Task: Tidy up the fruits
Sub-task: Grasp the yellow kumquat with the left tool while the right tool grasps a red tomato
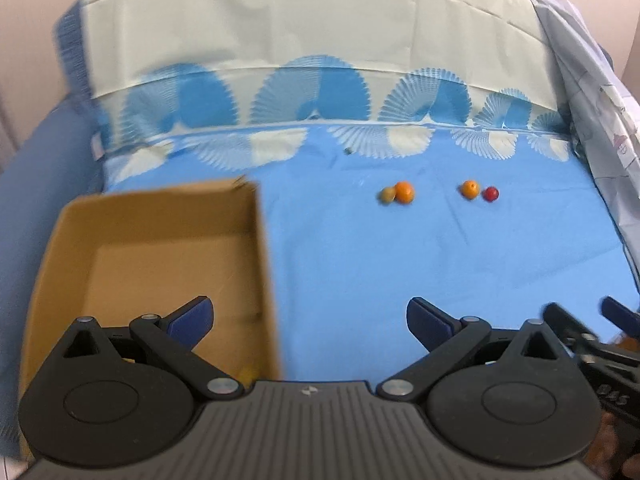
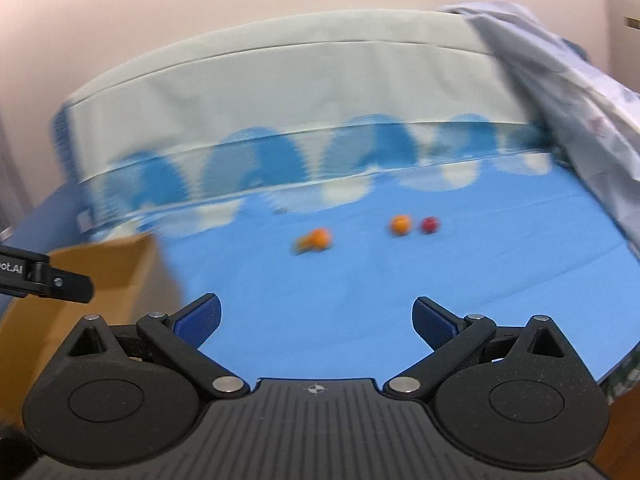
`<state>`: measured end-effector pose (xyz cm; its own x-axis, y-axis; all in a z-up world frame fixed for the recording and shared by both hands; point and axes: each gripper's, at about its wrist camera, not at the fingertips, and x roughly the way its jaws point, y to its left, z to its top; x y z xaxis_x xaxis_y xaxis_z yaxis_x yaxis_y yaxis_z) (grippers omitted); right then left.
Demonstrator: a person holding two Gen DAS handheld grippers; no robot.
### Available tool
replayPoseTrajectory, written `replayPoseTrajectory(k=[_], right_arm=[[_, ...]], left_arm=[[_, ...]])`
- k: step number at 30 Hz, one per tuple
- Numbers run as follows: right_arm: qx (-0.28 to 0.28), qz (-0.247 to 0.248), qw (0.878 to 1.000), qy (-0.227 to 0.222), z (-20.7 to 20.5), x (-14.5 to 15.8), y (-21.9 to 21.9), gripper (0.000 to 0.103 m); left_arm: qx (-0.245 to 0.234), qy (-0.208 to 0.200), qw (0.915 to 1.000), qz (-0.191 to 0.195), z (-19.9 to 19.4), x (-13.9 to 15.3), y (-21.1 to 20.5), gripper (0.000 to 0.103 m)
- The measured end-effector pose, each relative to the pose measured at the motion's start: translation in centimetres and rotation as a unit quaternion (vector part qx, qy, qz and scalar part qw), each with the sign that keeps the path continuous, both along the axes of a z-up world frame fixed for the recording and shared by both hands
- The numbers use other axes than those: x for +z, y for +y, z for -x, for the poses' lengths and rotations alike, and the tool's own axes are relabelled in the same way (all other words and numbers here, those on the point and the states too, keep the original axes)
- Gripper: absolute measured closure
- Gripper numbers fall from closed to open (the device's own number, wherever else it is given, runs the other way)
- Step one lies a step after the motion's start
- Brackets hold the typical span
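A home bedroom: sheeted bed [image 1: 360, 264], folded bedding [image 1: 280, 32].

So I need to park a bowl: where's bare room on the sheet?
Bare sheet lies between the box and the fruit, and in front of the fruit. It is crowded only where the oranges, the yellowish fruit and the red one lie.

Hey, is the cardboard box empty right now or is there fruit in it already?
Cannot tell. The cardboard box shows a bare floor, but the left gripper hides its near end; four fruits lie on the blue sheet.
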<state>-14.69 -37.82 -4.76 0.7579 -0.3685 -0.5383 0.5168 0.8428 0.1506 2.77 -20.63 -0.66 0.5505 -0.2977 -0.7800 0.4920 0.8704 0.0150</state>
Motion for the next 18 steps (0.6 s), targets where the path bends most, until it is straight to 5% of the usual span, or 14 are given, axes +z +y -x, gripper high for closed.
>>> replayPoseTrajectory(k=[5, 10, 18], right_arm=[[-0.054, -0.010, 0.998, 0.007, -3.8, -3.7, -9.0, 0.002], [-0.081, -0.026, 0.996, 0.029, -9.1, -8.4, -16.2, 0.002], [-0.096, 0.018, 0.993, 0.066, -17.3, -15.5, -24.7, 0.002]], left_arm=[[-0.027, -0.001, 0.9996, -0.009, -6.4, -3.9, -8.7, 0.000], [-0.090, -0.003, 0.9937, -0.067, -12.7, -9.9, -16.3, 0.000], [-0.124, 0.035, 0.9874, -0.092, -20.2, -17.5, -21.5, 0.000]])
